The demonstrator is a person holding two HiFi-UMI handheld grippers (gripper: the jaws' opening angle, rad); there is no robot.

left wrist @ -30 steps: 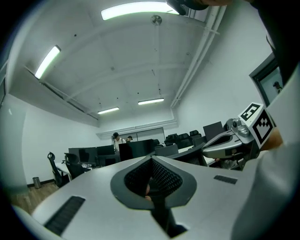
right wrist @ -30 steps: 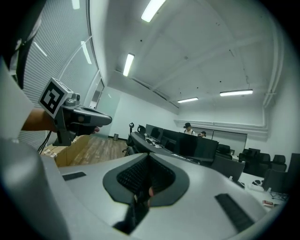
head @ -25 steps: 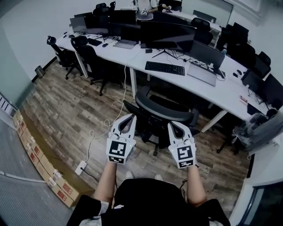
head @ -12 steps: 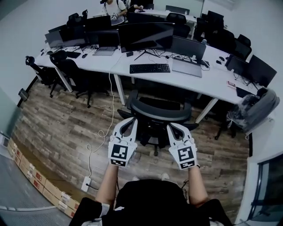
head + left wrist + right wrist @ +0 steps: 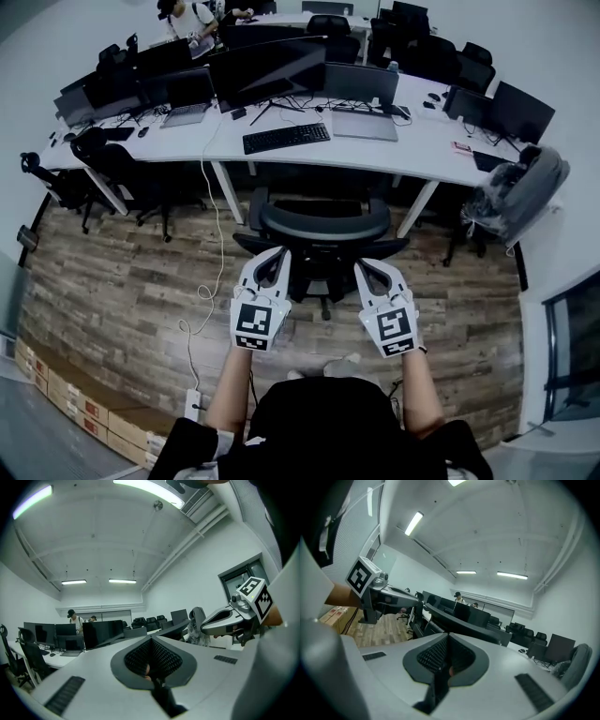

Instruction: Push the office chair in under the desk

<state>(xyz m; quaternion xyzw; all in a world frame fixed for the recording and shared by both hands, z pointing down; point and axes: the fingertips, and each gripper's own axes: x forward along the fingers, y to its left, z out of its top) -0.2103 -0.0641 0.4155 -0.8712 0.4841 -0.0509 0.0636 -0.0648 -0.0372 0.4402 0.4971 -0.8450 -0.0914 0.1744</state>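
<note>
The black mesh-backed office chair (image 5: 323, 223) is located directly in front of the long white desk (image 5: 422, 150), in the bay between two white desk legs, with its curved backrest turned toward the person. The backrest is not yet under the desk edge; how far the seat reaches beneath it cannot be told.

Compared with one second earlier, the desk is now seen running almost straight across the head view instead of on a slant. The chair is centred between the two grippers rather than offset toward the right one. From this it is judged that the person has been squared up to chair and desk so that a straight push can be applied. The push itself is judged to be barely begun.

The left gripper (image 5: 278, 253) is held with its jaws pressed together and nothing between them, its tip just beside the left end of the backrest. The right gripper (image 5: 360, 268) is likewise closed and empty, at the right end. Contact with the backrest cannot be confirmed.

Both grippers are pointed forward, side by side, with the marker cubes turned up toward the head camera. The bare left forearm (image 5: 230, 384) and right forearm (image 5: 417, 394) are extended forward, roughly parallel, above the wood-plank floor (image 5: 122, 272)
</note>
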